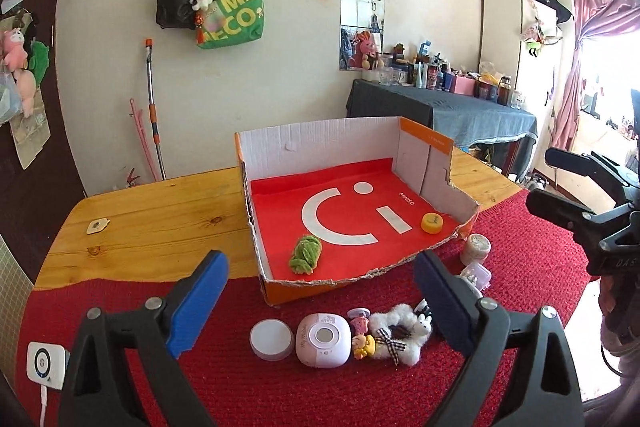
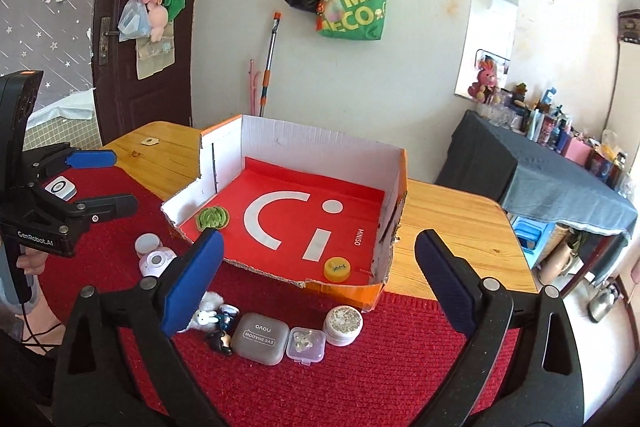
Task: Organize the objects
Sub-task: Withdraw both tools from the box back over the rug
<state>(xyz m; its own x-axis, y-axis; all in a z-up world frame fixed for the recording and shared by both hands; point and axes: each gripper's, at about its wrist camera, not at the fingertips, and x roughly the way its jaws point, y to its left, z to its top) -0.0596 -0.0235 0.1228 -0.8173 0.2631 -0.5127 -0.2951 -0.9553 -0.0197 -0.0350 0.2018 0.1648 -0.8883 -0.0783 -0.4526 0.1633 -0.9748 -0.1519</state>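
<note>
We held both the left gripper point(image 1: 320, 291) and right gripper point(image 2: 320, 267) wide open and empty before the box point(image 1: 340, 139), which contained a green scrunchie point(image 1: 306, 253) and yellow cap point(image 1: 432, 223).

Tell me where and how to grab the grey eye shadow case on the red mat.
Grip the grey eye shadow case across its two long flat sides, coming straight down from above with the open right tongs. It lies flat, lid up, too low to take from the side. The clear plastic box sits tight against its right edge and a small figurine on its left, so the near and far sides look freer.
</note>
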